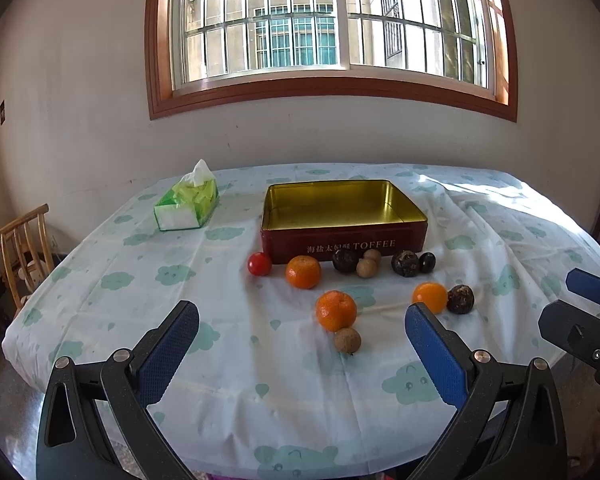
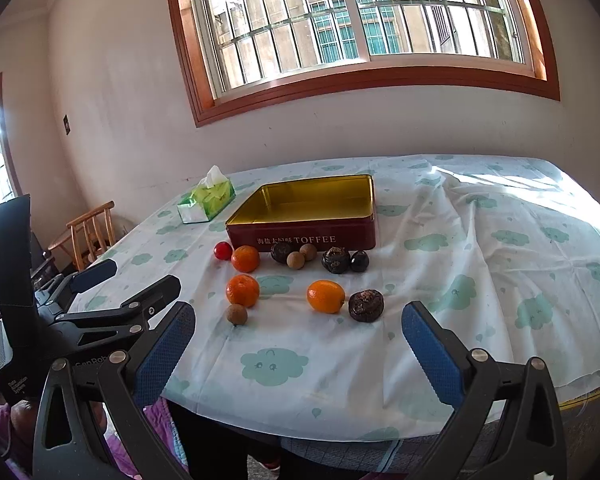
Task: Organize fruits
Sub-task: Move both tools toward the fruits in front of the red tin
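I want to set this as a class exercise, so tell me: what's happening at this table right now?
A person holds a hand-held gripper in each hand above the near table edge. The left hand-held gripper and right hand-held gripper are both open and hold nothing. The toffee tin is empty. Every fruit, including the tomato and three oranges, such as the nearest orange, lies on the tablecloth.

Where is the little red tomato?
In both wrist views, the red tomato sits at the left end of the fruit row, by the toffee tin's front left corner, beside an orange.
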The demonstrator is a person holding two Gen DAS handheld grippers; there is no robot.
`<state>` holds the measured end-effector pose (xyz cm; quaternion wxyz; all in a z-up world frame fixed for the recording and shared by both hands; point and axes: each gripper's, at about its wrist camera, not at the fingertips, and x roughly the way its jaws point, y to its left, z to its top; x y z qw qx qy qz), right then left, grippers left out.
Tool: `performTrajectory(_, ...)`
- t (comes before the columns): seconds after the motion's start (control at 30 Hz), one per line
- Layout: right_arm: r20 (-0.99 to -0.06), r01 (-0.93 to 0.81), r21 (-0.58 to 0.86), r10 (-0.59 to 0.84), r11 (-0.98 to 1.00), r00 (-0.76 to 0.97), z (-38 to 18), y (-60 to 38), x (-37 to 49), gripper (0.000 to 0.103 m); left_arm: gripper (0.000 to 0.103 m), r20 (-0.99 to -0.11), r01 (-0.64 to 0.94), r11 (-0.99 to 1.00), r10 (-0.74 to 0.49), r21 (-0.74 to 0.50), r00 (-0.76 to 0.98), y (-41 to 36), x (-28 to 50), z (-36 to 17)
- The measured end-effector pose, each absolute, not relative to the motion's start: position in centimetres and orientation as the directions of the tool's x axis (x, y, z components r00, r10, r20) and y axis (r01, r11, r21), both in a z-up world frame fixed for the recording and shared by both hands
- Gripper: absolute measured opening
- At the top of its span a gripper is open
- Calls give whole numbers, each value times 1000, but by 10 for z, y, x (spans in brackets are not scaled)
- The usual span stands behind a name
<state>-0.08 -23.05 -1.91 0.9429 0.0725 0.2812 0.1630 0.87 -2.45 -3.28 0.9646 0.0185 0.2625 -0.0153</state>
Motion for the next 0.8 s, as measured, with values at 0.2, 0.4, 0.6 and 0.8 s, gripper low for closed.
performTrajectory(0.2,-507,-265,229,347,937,789,-19,-230,-2,103,102,-514,36,999,-16,30,858,-25,10,-35)
performTrajectory(0.4,-510,-266,233,350,935,786,-22,-232,-1,103,102,-559,45,999,-42,-9,828,-20,20,-48)
performTrajectory(0.6,-515,-260,251,356,933,780,-26,-235,-1,103,102,-590,101,993,-120,-65,798,-17,28,-61)
performTrajectory(0.8,-524,-240,277,356,930,774,-31,-243,2,103,91,-623,156,981,-194,-116,758,-17,40,-73)
